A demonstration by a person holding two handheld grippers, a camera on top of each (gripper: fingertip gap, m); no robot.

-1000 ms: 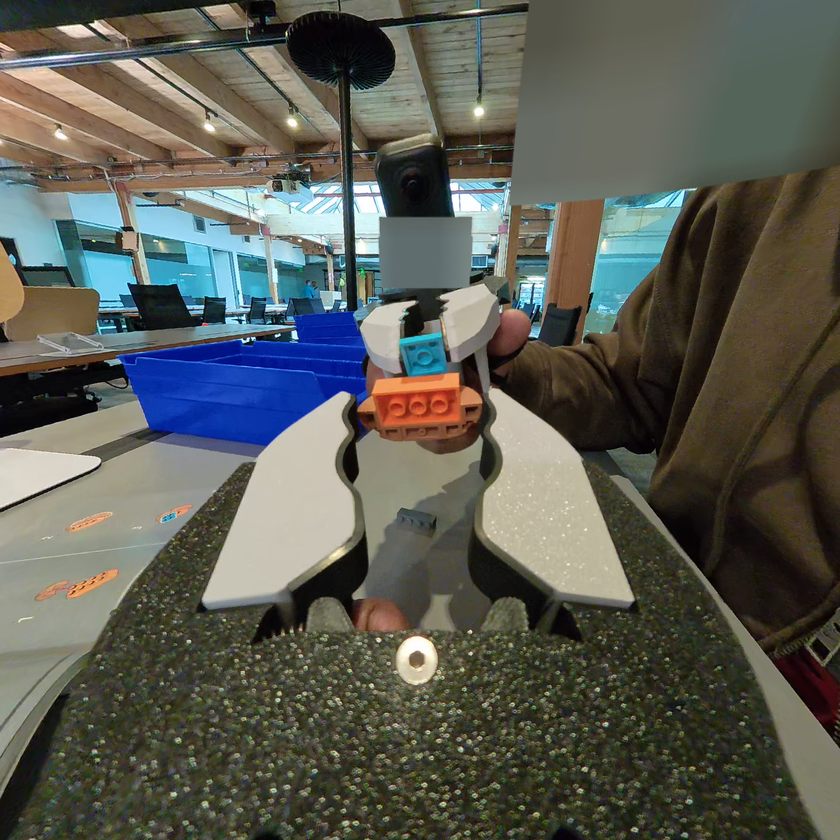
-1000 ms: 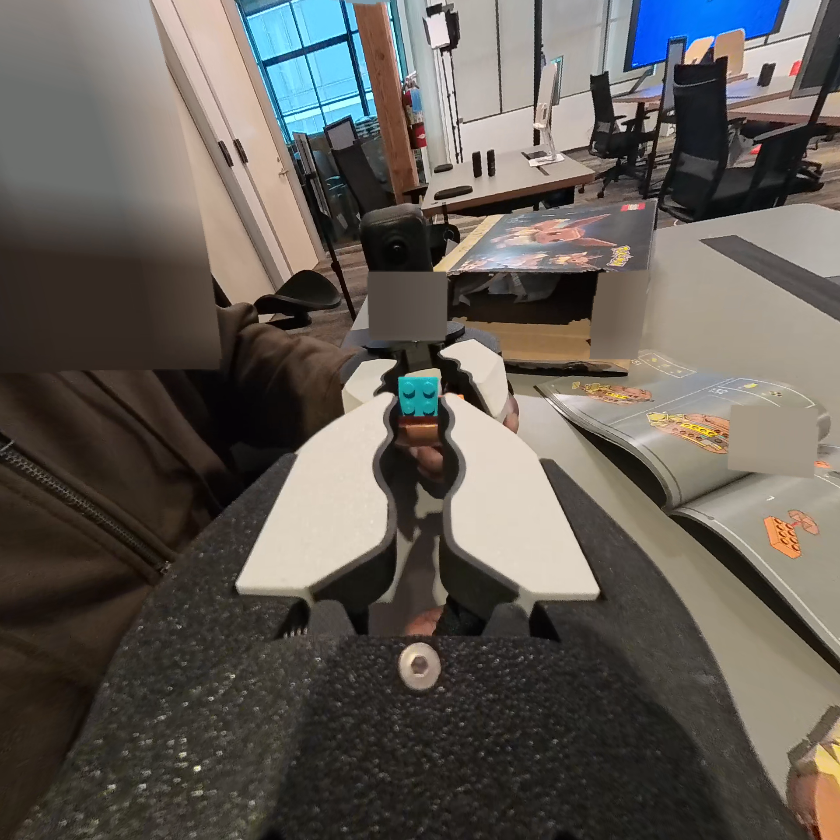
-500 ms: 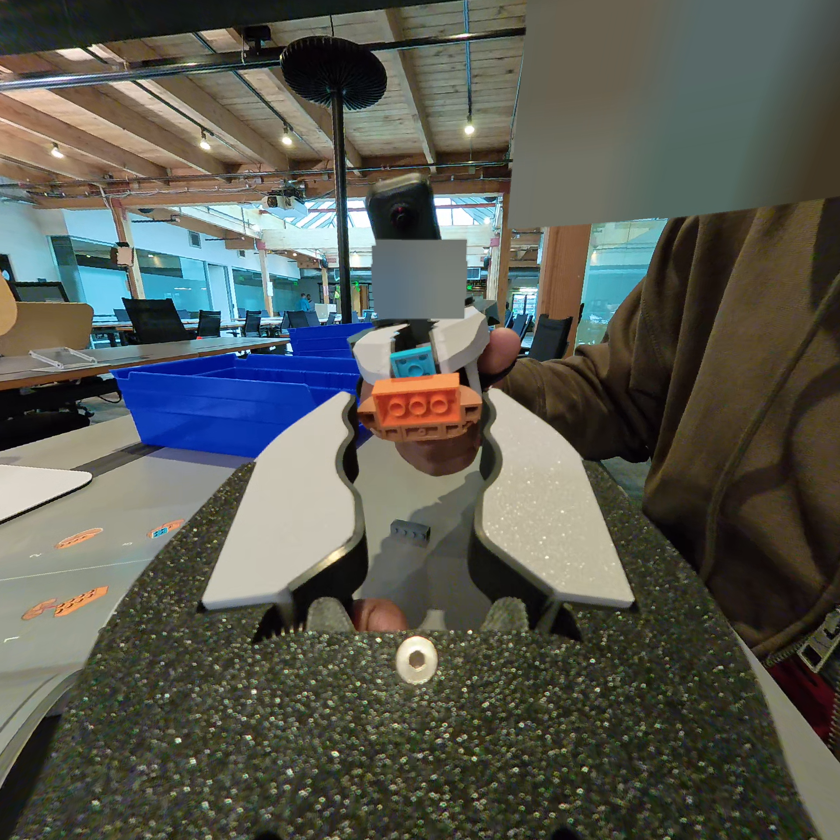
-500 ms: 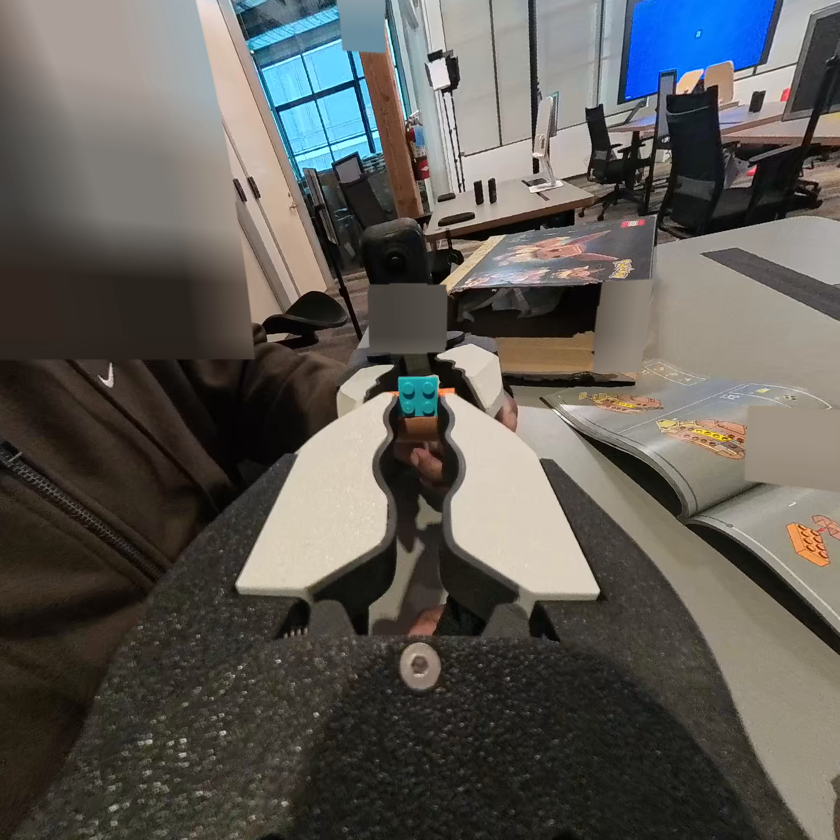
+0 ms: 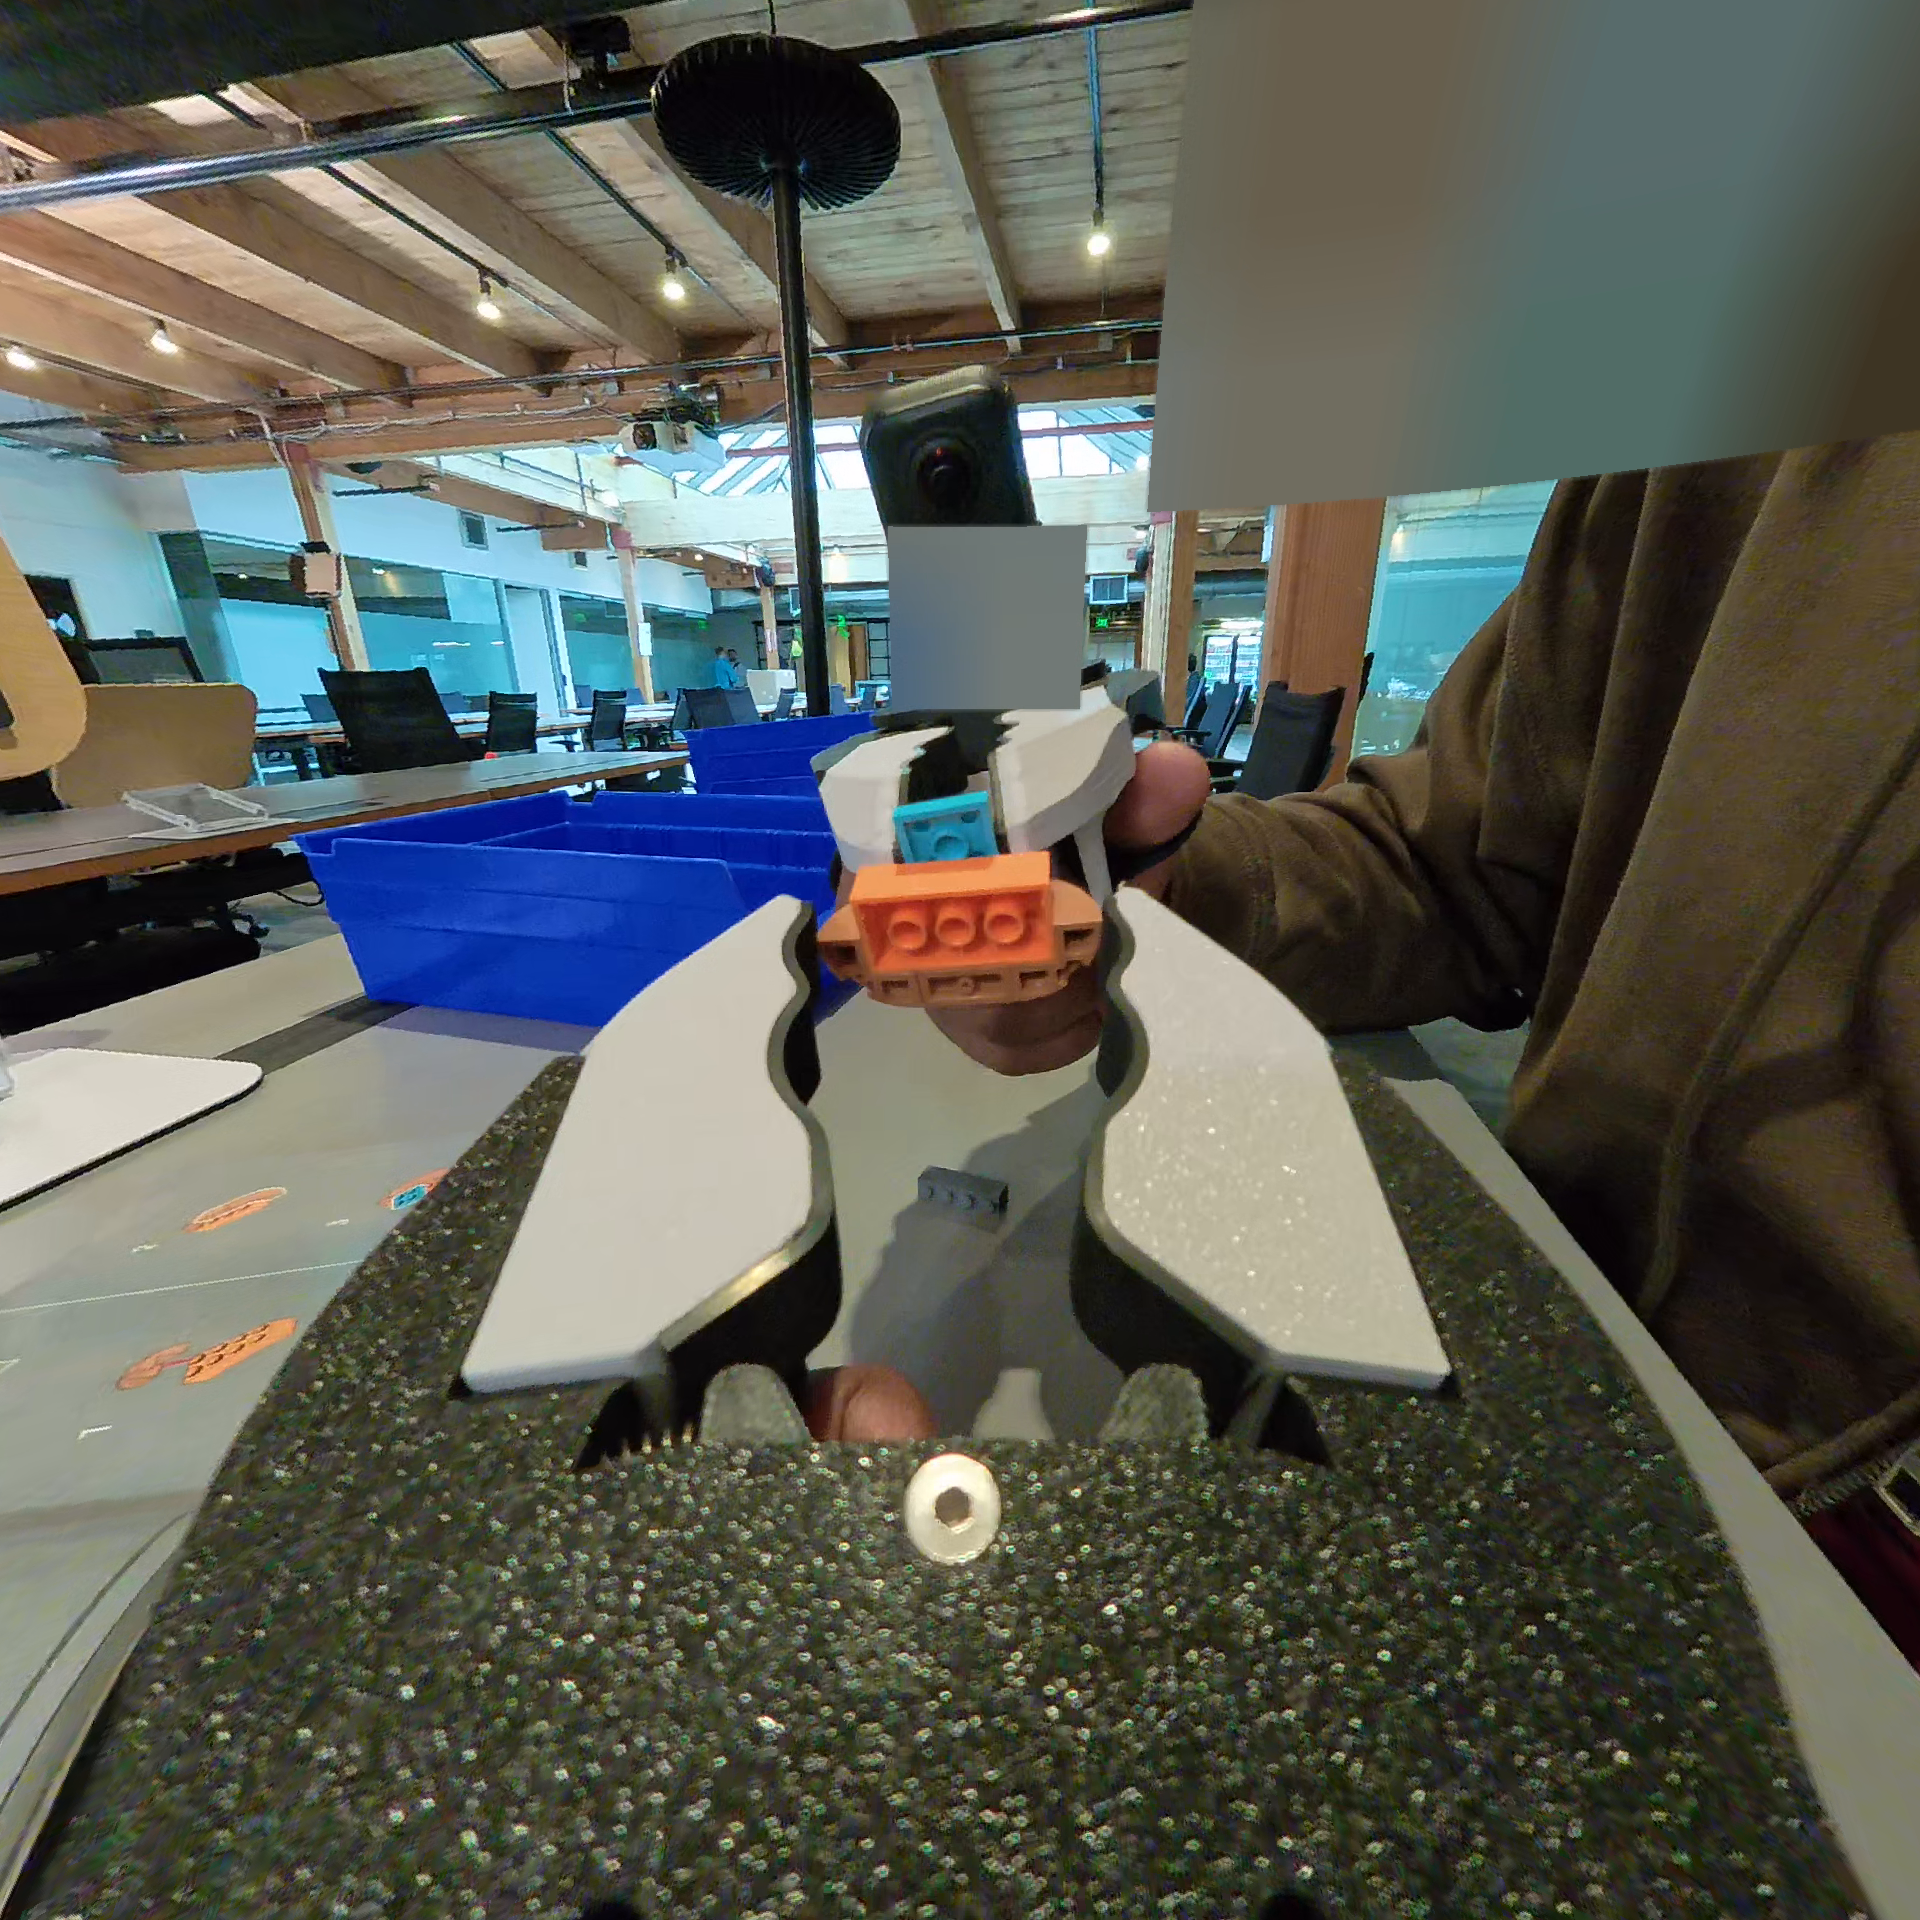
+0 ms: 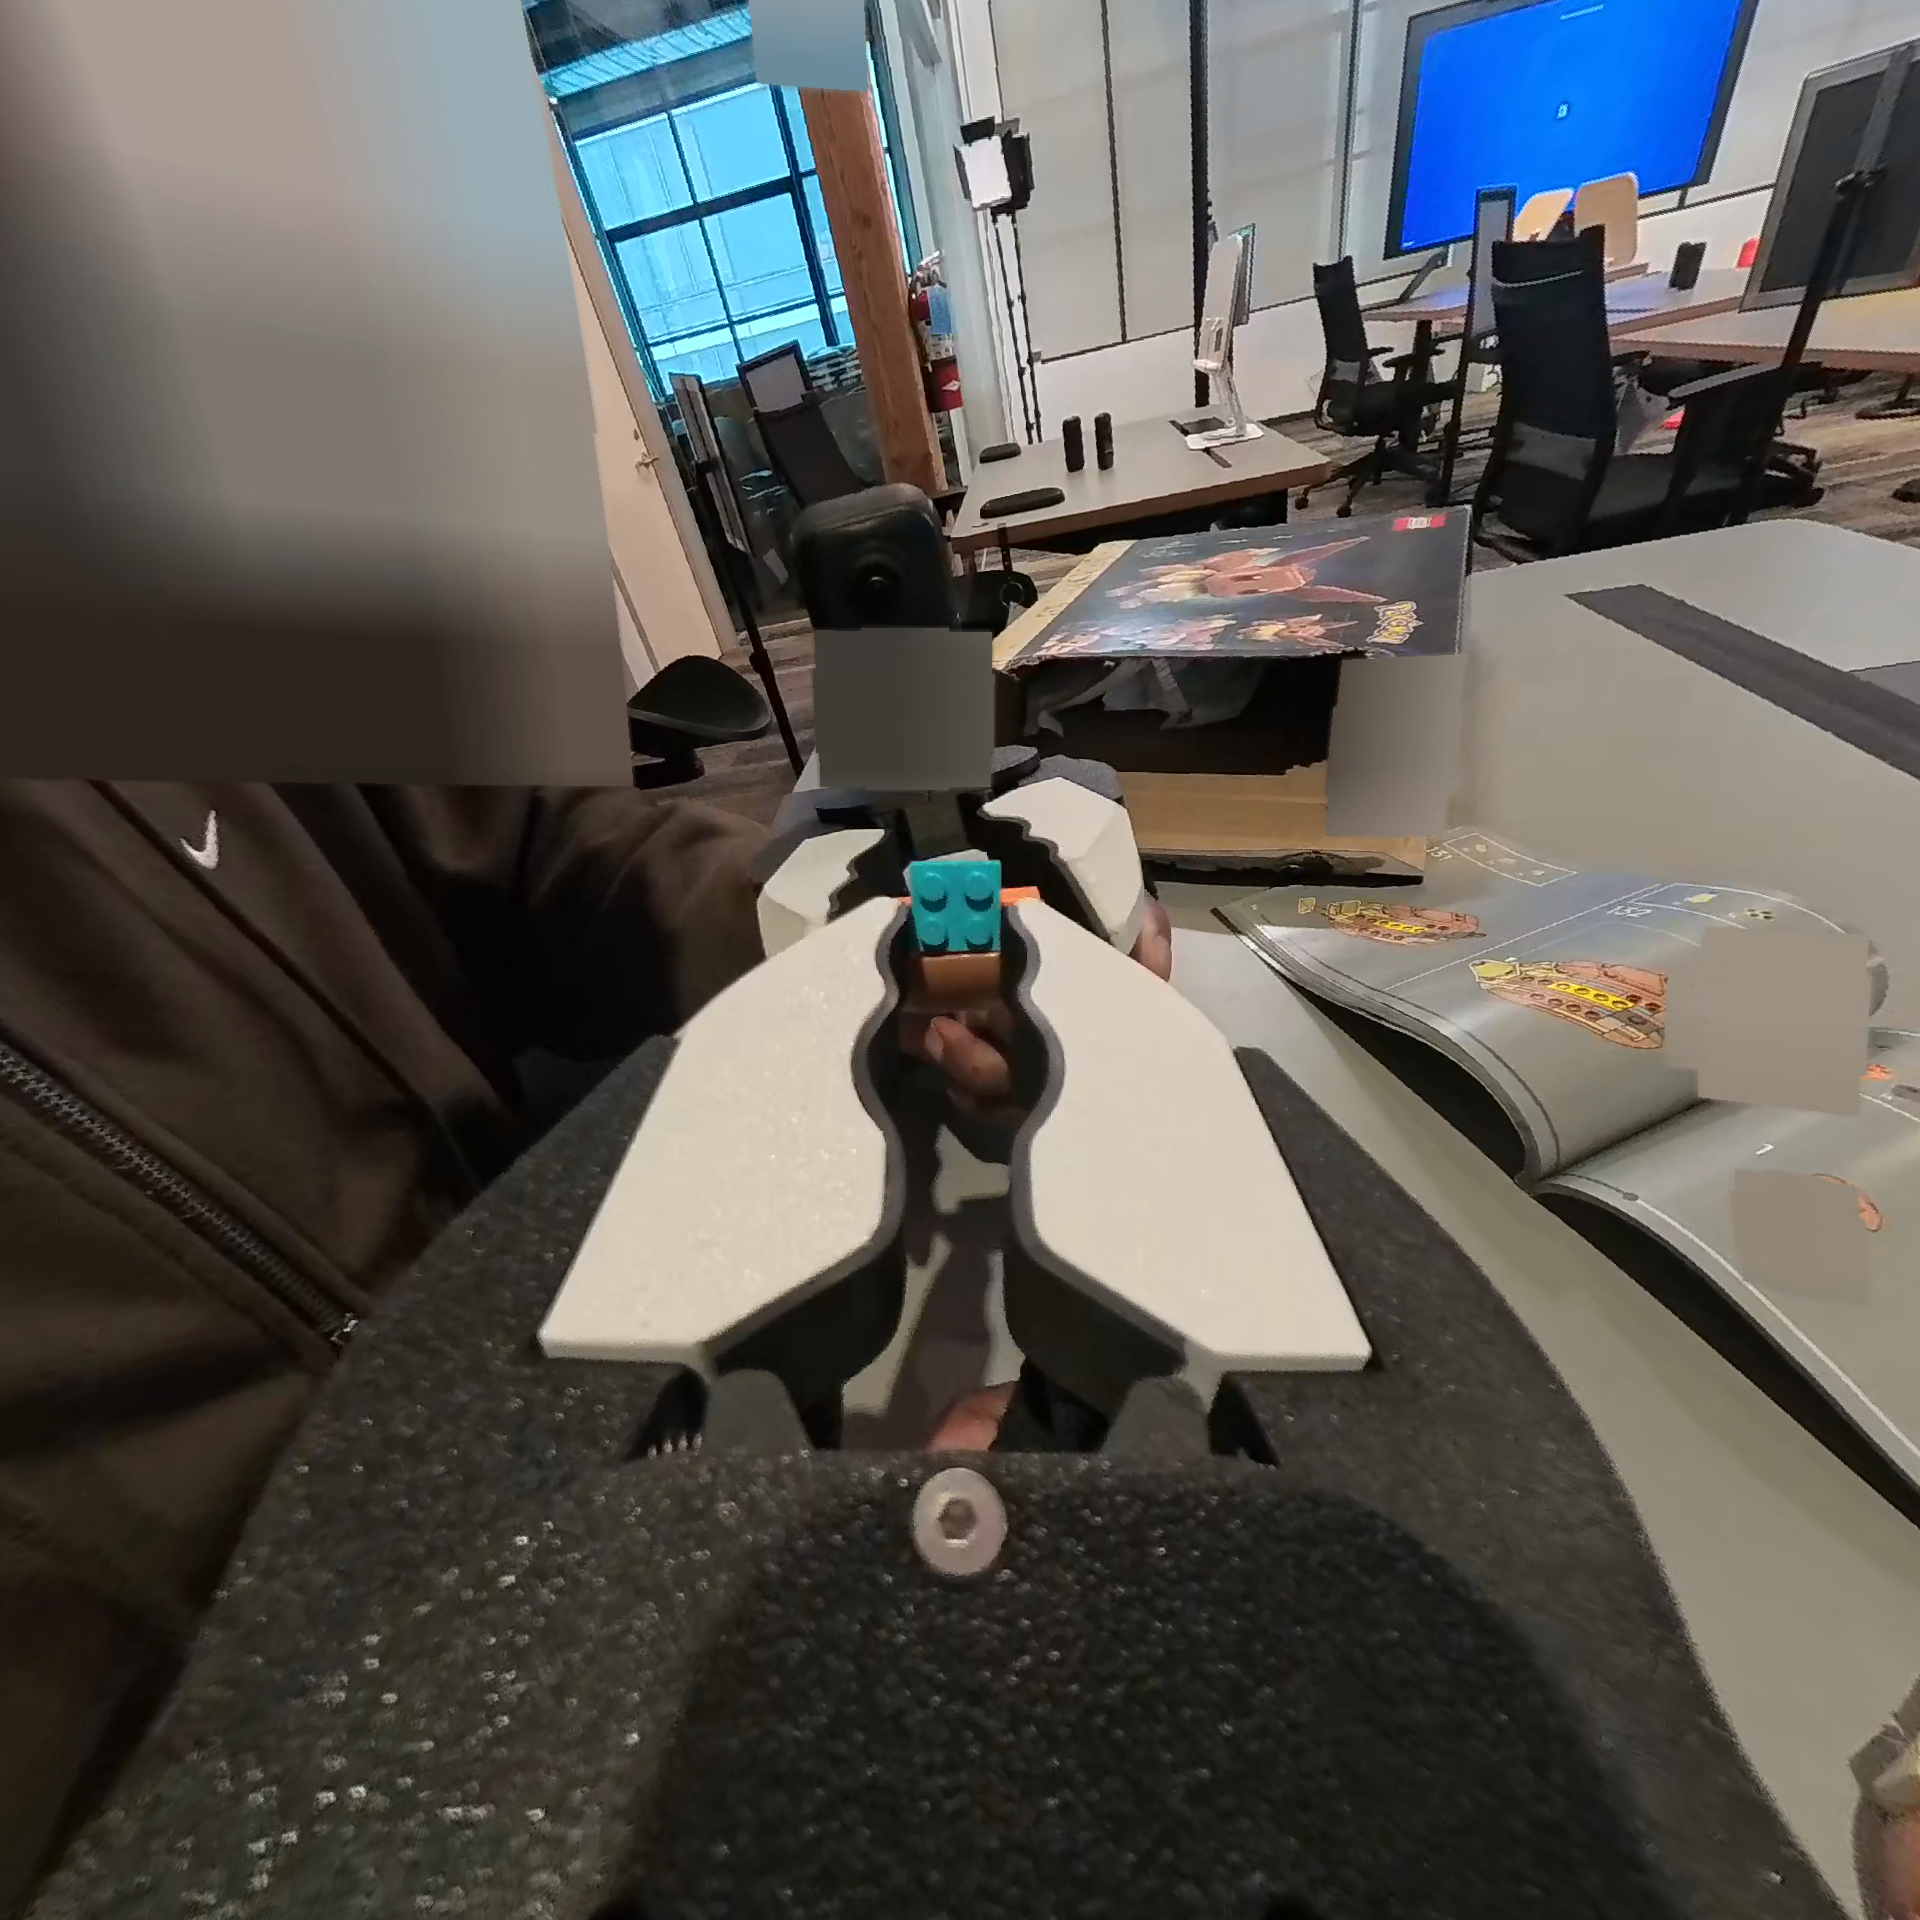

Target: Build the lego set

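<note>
Table: grey top (image 5: 436, 1060), small dark grey brick (image 5: 963, 1195) lying at 6 o'clock of the held bricks.
Left gripper (image 5: 958, 940): fingers squeeze wide orange studded plastic brick (image 5: 956, 930).
Right gripper (image 6: 956, 925): fingers pinch small teal square plastic brick (image 6: 954, 906), touching orange one's 12 o'clock edge.

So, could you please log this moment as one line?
left tongs: shut on orange piece | right tongs: shut on teal brick | teal at orange's top edge | dark grey brick: on table

1. Orange lego piece (image 5: 956, 940): wide, three studs in a row facing the left wrist view, sloped ends, held aloft between two grey fingers
2. Teal 2x2 brick (image 6: 954, 906): pinched at fingertips, touching the orange piece's top edge
3. Dark grey brick (image 5: 963, 1195): small, lying flat on the table
</note>
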